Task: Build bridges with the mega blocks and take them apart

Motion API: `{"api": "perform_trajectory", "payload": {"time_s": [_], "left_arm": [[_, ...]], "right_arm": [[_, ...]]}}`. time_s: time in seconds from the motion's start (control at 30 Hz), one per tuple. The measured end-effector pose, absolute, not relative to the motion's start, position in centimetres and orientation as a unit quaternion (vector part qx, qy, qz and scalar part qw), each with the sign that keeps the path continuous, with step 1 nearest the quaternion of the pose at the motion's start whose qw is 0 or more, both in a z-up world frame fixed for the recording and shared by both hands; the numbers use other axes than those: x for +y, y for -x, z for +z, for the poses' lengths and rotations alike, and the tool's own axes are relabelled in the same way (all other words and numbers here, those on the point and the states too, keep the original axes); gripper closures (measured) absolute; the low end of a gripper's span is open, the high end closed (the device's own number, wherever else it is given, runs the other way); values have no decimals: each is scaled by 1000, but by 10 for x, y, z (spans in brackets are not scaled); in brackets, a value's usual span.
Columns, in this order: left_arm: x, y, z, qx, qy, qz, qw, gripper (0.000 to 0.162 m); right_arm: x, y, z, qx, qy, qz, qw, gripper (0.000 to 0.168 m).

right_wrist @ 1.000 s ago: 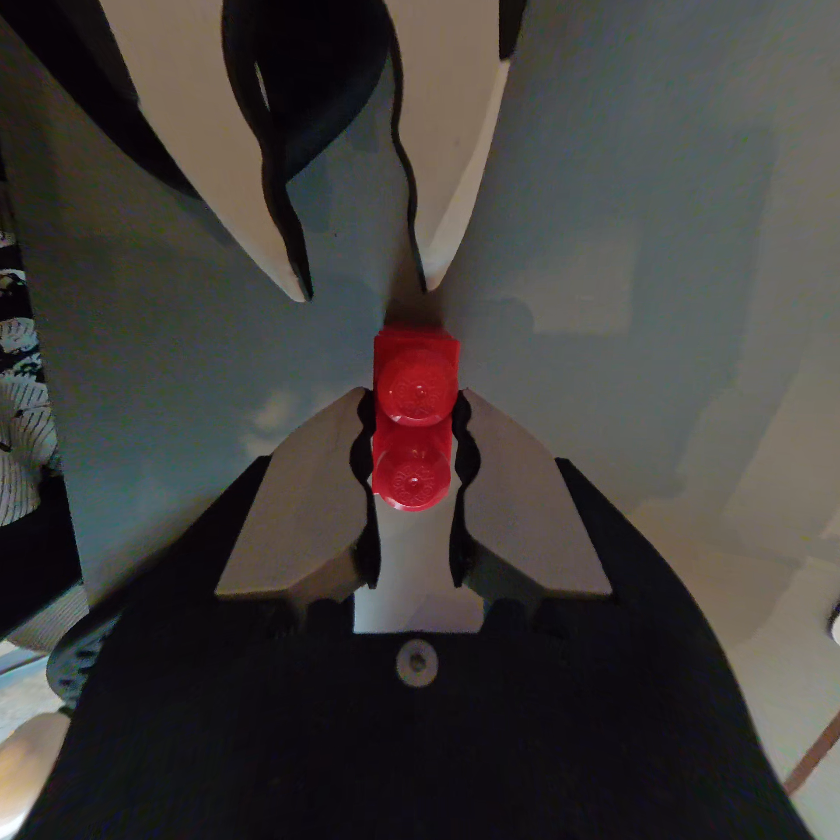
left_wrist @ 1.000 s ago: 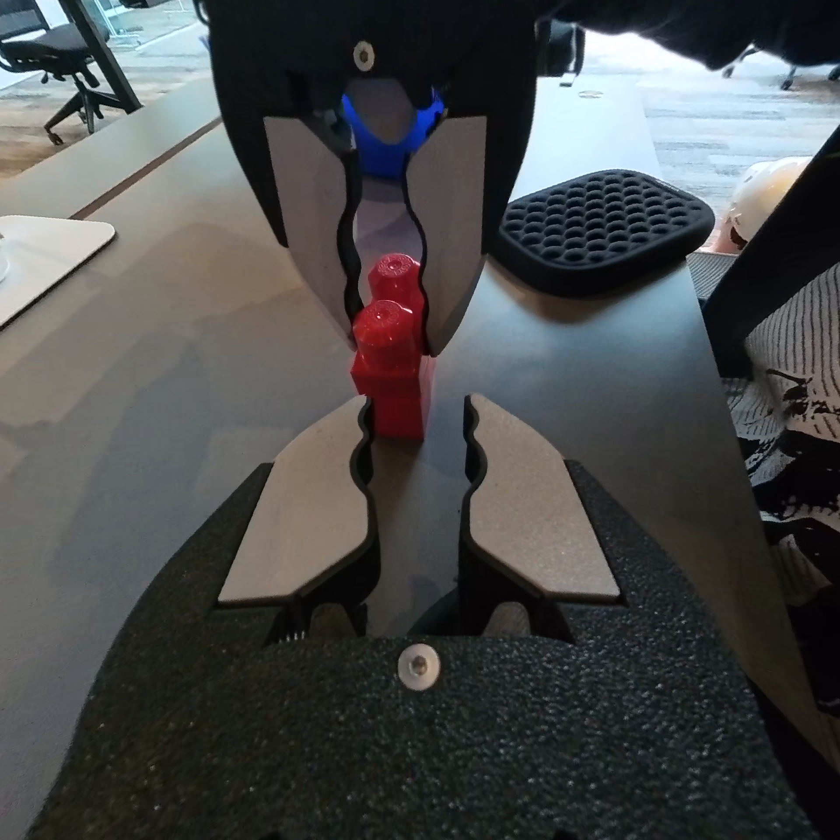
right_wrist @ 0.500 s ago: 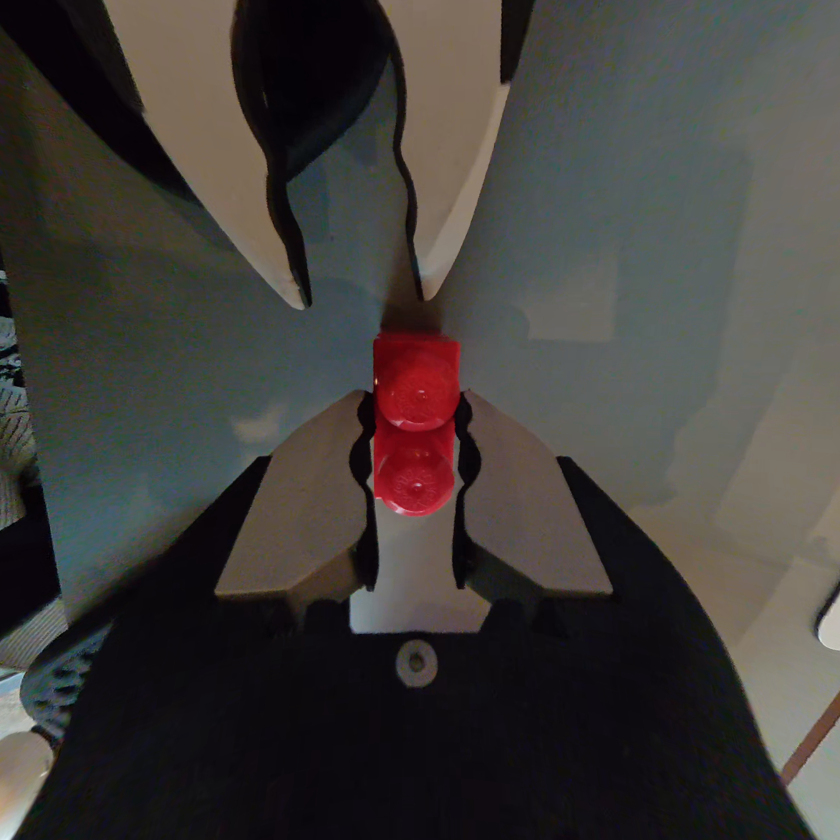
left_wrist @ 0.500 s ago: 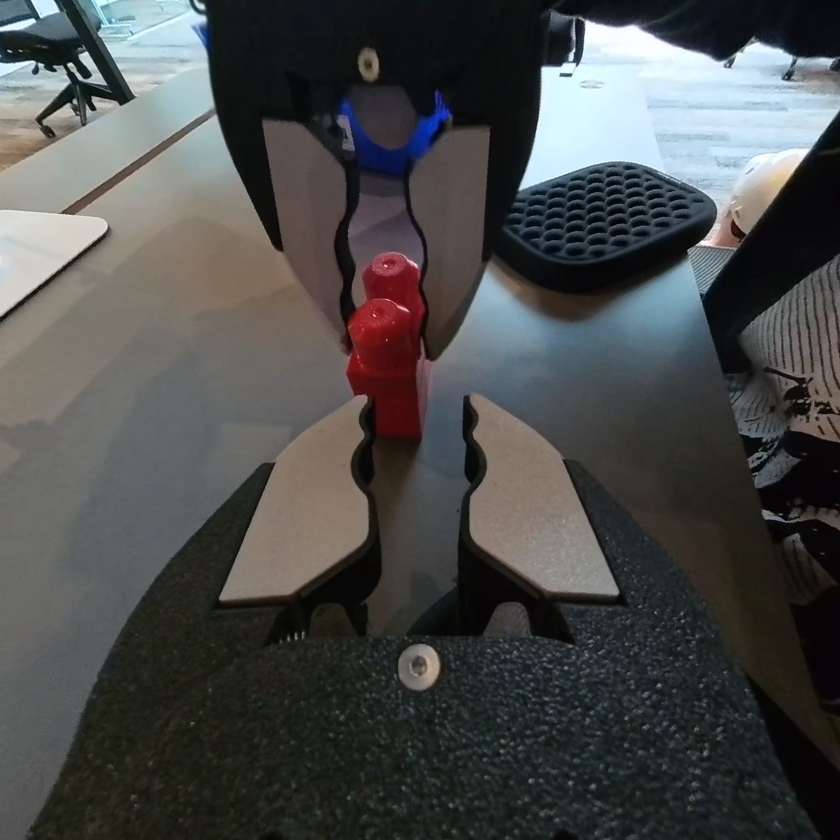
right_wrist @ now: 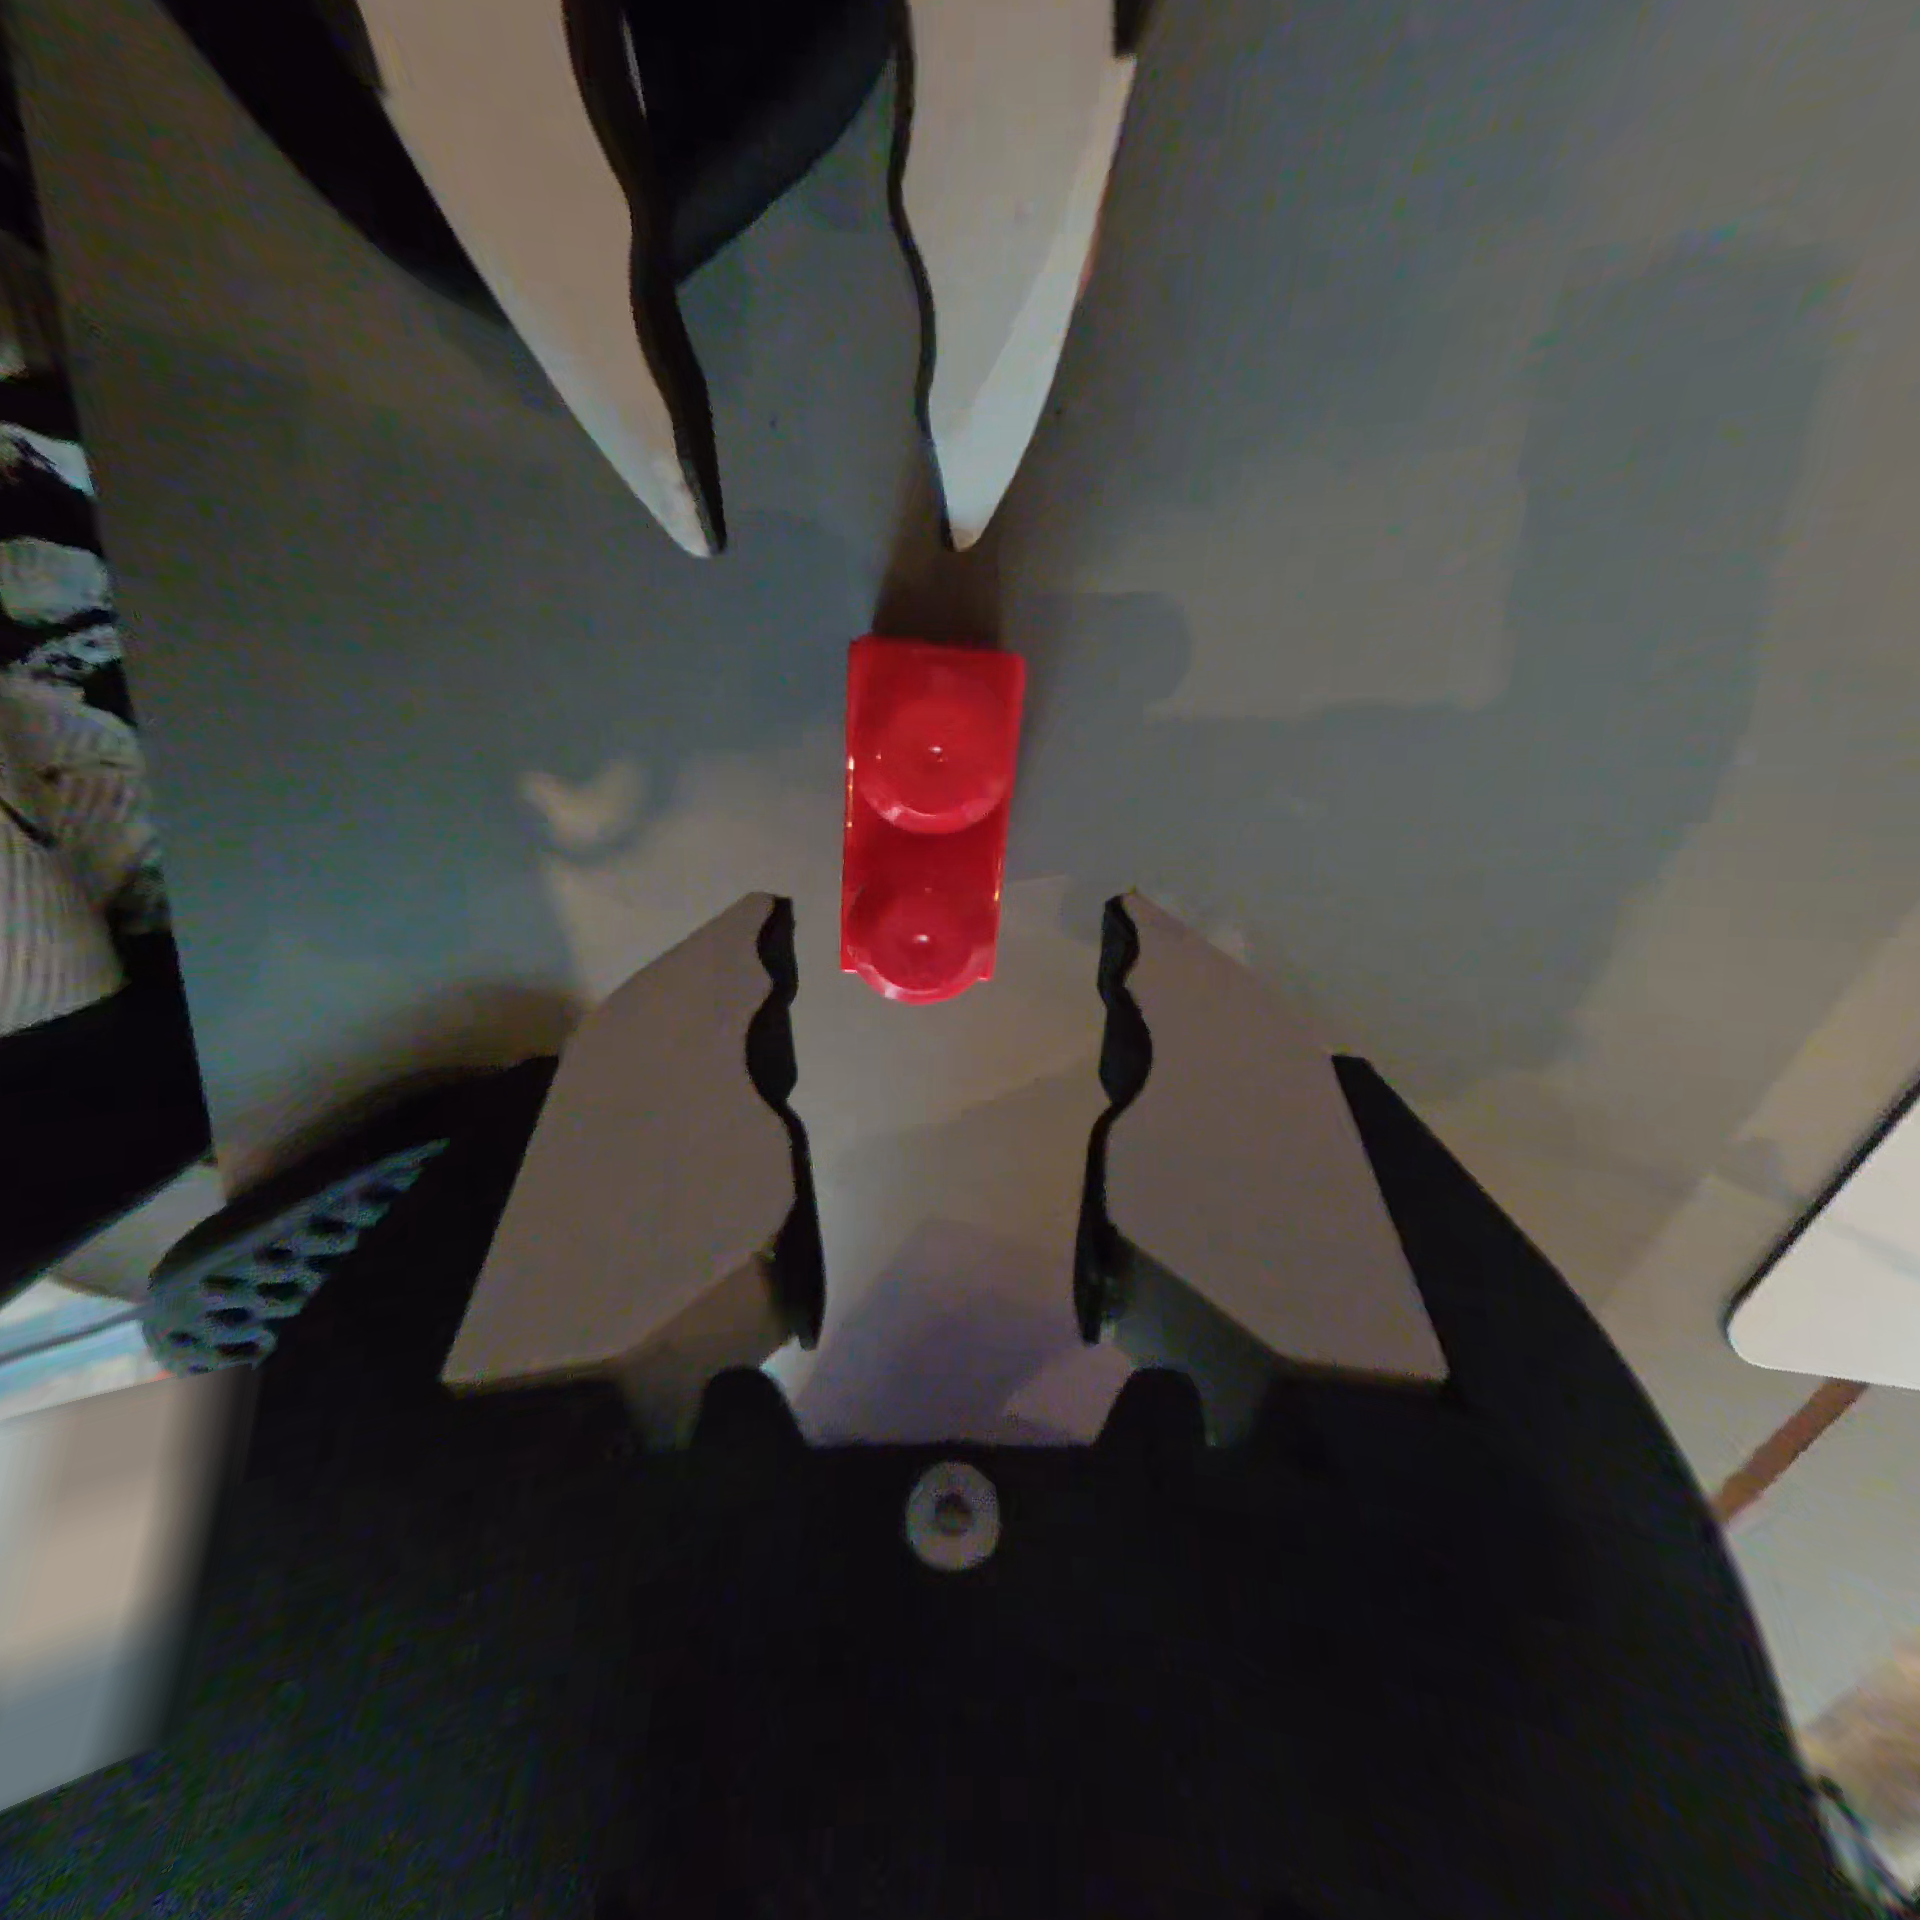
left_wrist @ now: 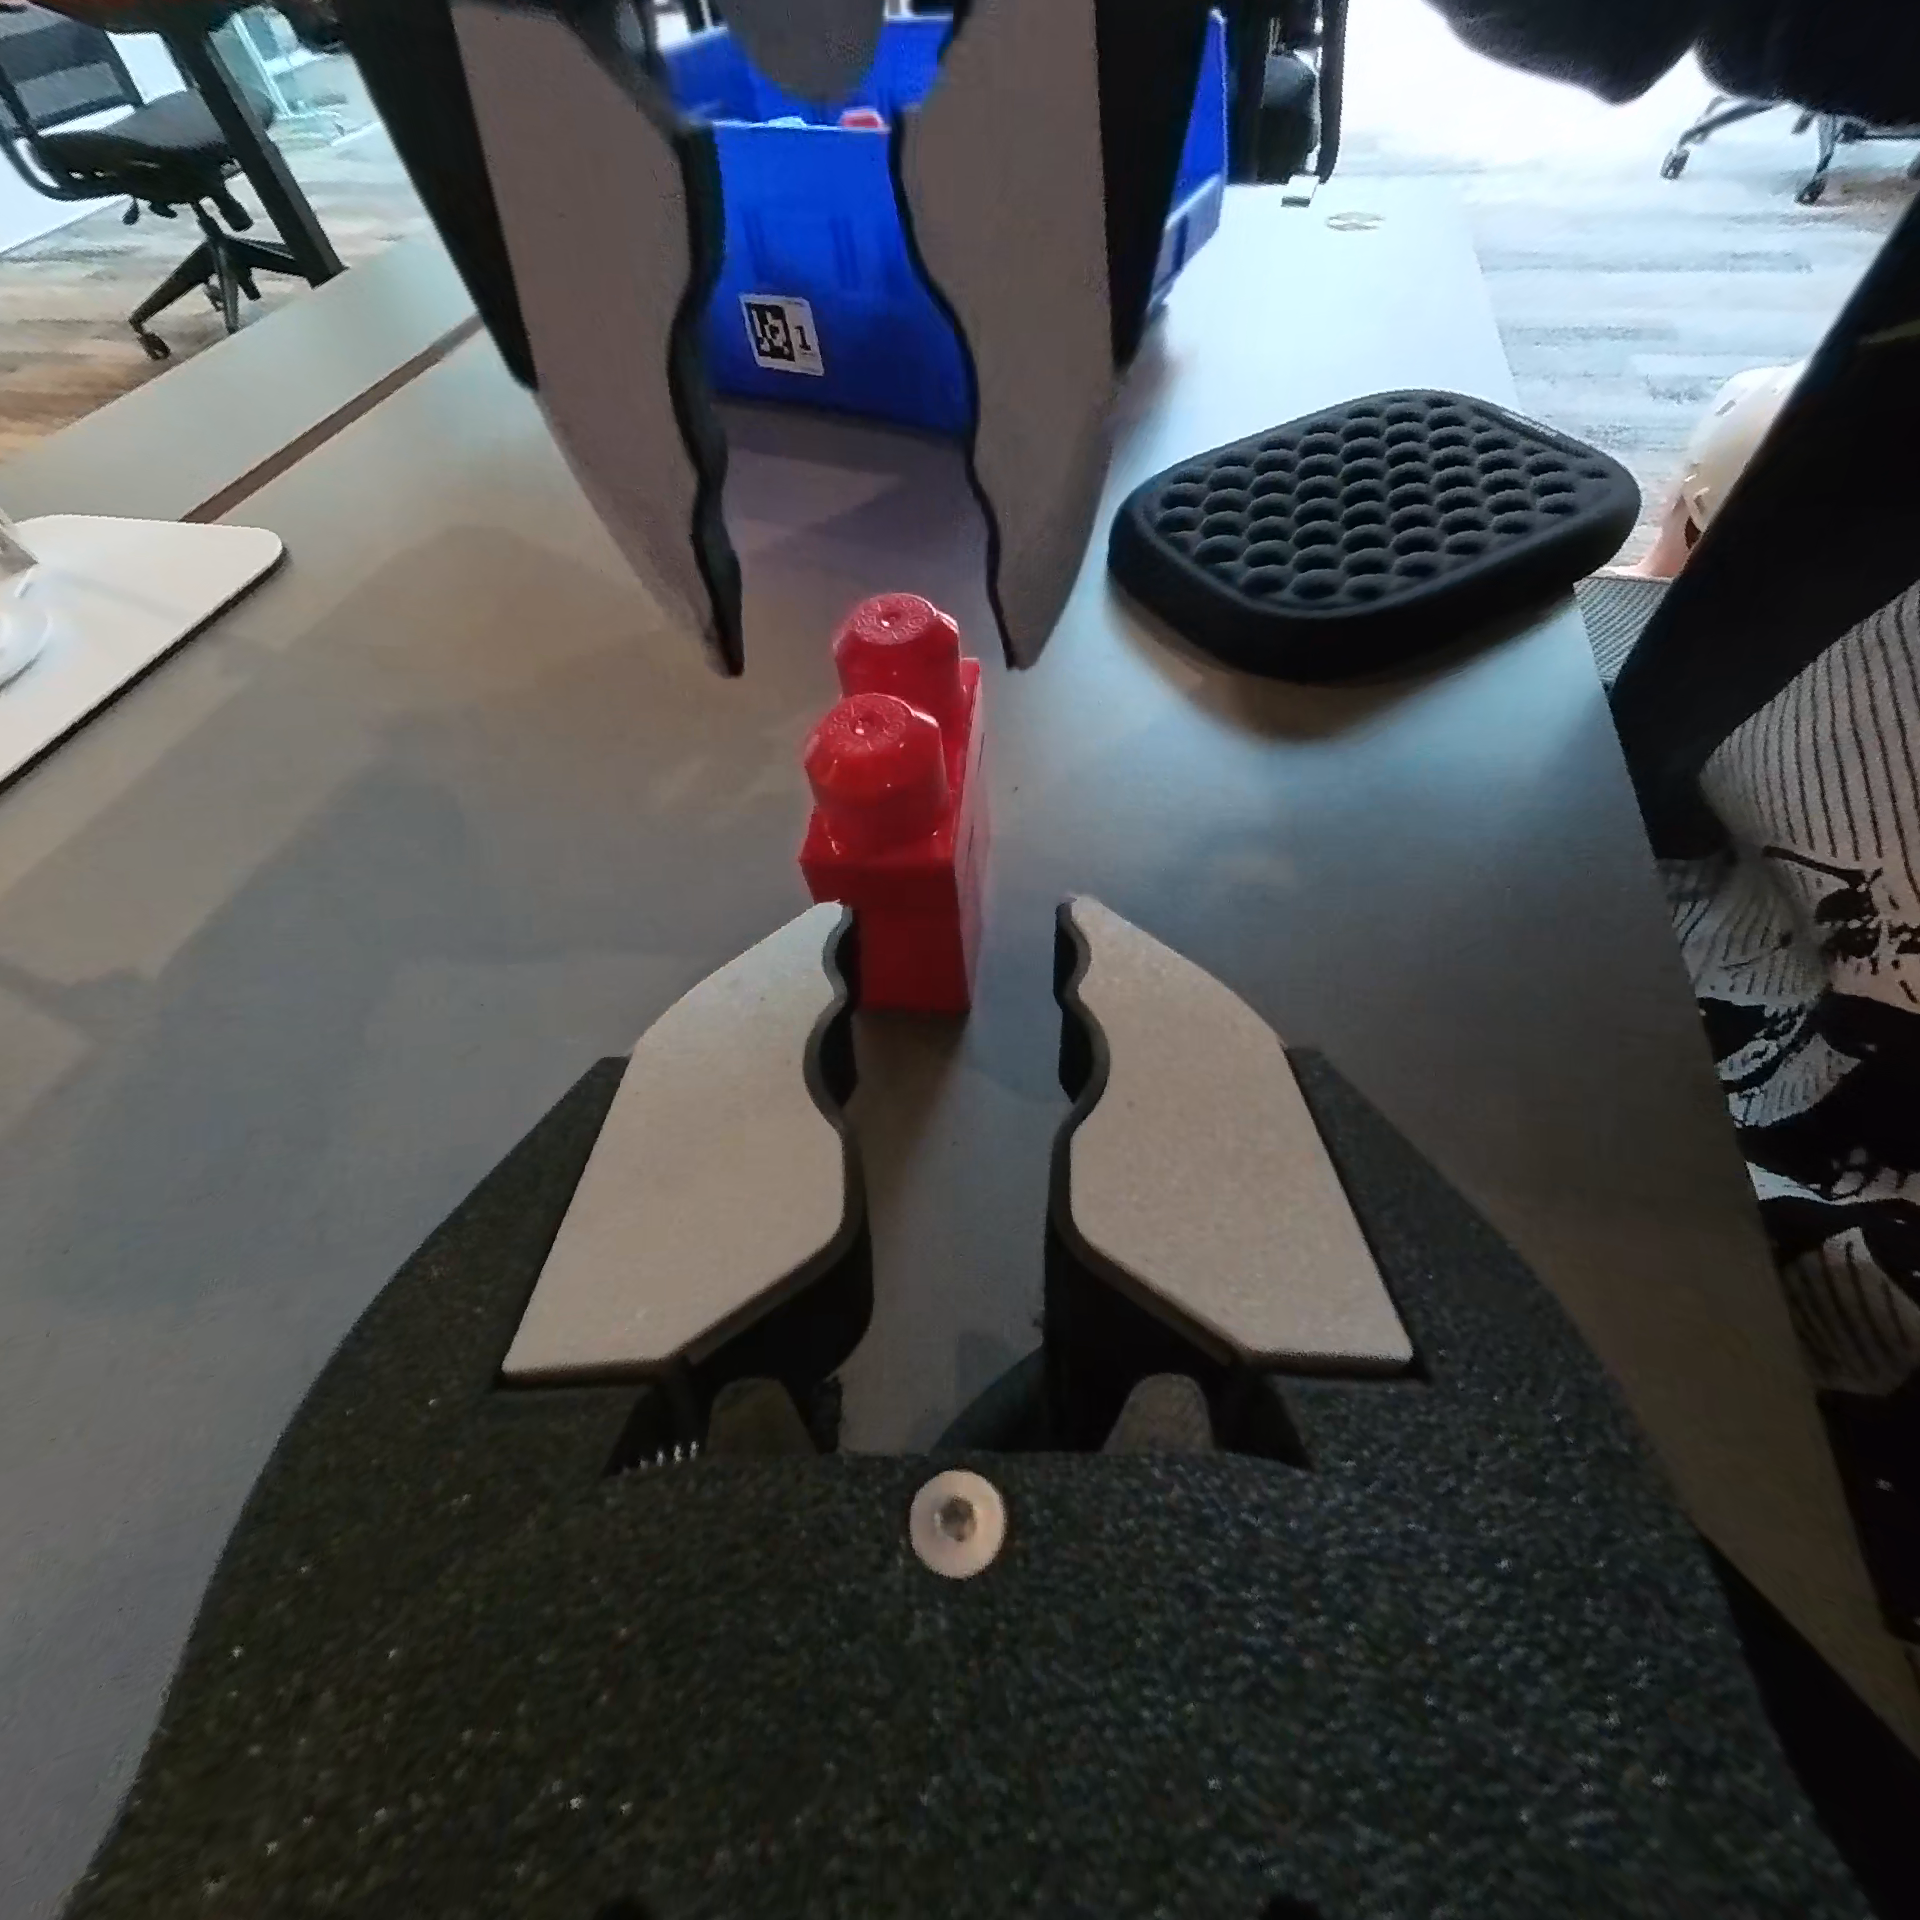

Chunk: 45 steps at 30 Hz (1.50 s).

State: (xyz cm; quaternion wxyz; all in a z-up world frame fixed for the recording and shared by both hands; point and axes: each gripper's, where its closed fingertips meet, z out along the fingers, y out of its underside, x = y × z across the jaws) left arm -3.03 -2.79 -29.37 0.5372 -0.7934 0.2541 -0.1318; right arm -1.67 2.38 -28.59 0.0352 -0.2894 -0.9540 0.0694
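Observation:
A red two-stud mega block point(left_wrist: 896, 831) stands upright on the grey table point(left_wrist: 312, 935). My left gripper point(left_wrist: 951, 912) is open and low, with its tips just in front of the block's base. The left fingertip is close beside the block. My right gripper point(left_wrist: 875, 660) hangs open above the block's studs and is clear of them. In the right wrist view, the block point(right_wrist: 925, 810) is seen from above. There my right gripper point(right_wrist: 945, 904) is open around its near end, apart from it. The left gripper point(right_wrist: 829, 542) is open at its far end.
A blue bin point(left_wrist: 831, 260) with a tag stands at the back of the table. A black honeycomb pad point(left_wrist: 1371, 520) lies back right. A white flat base point(left_wrist: 125, 592) lies at the left. A person's striped clothing point(left_wrist: 1818, 935) is past the right table edge. About 6 centimetres separates my left fingertips from my right.
My right gripper has opened, let go of the red block and risen above it. The block and my left gripper have stayed where they were.

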Motion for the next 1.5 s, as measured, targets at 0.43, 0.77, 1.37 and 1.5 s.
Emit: {"api": "perform_trajectory", "payload": {"time_s": [0.43,0.77,1.37,1.5], "left_arm": [[-28,29,-296,259,797,-132,529,126],[-27,30,-296,255,797,-134,531,122],[-28,33,-289,249,786,-118,554,120],[-28,32,-290,252,787,-116,551,120]], "right_arm": [[23,14,-306,-968,249,-24,32,137],[24,15,-308,-966,254,-30,31,137],[103,-17,-208,-887,442,67,120,136],[183,-54,-165,-831,535,21,150,137]]}}
